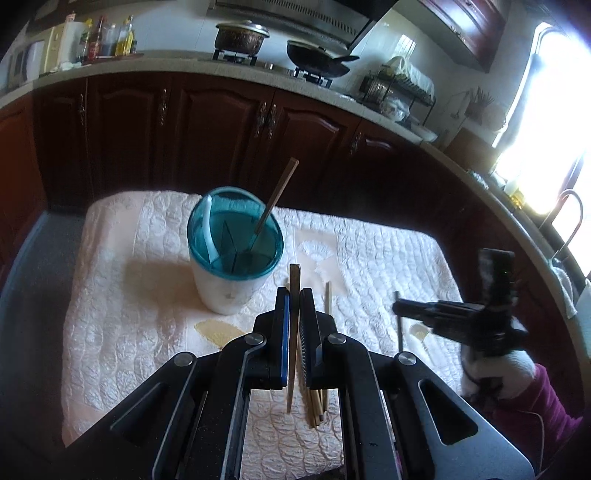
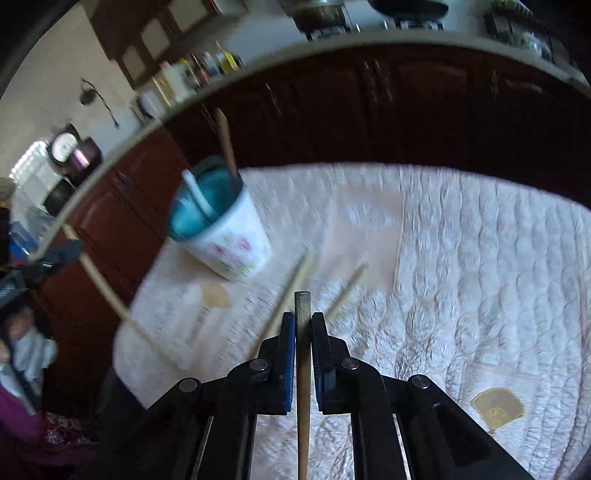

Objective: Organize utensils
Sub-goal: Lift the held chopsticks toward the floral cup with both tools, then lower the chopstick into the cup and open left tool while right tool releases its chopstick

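Observation:
A white utensil cup with a teal divided insert (image 1: 232, 251) stands on the quilted cloth (image 1: 129, 295); it also shows in the right wrist view (image 2: 221, 225). One chopstick (image 1: 277, 195) and a white utensil (image 1: 207, 229) stand in it. My left gripper (image 1: 294, 295) is shut on a wooden chopstick (image 1: 293, 332) and holds it above the cloth, just right of the cup. My right gripper (image 2: 303, 319) is shut on another chopstick (image 2: 303, 369); it shows in the left wrist view (image 1: 443, 314) at the right. Loose chopsticks (image 2: 291, 291) lie on the cloth.
Dark wooden cabinets (image 1: 221, 122) run behind the table, with a pot (image 1: 240, 35) and a wok (image 1: 317, 59) on the stove above. A dish rack (image 1: 399, 88) and a sink tap (image 1: 569, 214) are at the right. A yellow patch (image 2: 498, 406) marks the cloth.

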Tool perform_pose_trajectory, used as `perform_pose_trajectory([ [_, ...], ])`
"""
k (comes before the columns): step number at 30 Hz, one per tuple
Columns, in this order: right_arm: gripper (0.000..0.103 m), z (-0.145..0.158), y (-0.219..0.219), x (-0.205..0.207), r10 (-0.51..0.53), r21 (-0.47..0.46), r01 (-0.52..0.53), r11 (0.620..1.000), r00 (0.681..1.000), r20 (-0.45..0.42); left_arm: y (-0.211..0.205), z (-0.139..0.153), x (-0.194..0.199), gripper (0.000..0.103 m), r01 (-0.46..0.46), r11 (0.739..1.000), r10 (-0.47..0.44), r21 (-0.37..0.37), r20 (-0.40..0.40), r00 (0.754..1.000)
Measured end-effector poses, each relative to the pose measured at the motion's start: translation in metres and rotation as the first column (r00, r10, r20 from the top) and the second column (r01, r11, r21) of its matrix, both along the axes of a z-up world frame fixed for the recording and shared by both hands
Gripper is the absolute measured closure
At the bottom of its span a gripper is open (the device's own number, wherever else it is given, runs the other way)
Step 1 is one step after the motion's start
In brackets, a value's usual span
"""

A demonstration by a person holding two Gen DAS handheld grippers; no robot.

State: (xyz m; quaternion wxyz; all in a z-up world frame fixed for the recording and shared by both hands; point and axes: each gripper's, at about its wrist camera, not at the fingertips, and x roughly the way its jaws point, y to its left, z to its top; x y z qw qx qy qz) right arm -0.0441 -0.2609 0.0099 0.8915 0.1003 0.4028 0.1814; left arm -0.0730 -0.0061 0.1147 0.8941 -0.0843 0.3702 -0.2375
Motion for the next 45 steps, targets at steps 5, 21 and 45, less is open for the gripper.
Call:
perform_pose_trajectory([
  [5,0.095,0.045,0.004,-0.015,0.005,0.007,-0.005,1.0,0.994,0.107,0.008,0.019,0.0,0.099,-0.018,1.0,0.018,-0.005,0.031,0.999],
  [21,0.096,0.176,0.072,0.031,0.14,-0.096,-0.114,0.989,0.934,0.328,0.033,0.101,0.046,0.099,-0.151,0.988,0.15,-0.014,0.208,0.967],
  [45,0.096,0.084,0.124,0.154,0.17,-0.098,-0.158,0.983,0.977,0.125,0.017,0.02,0.14,0.099,-0.239,0.964,0.226,0.117,0.111,0.968],
])
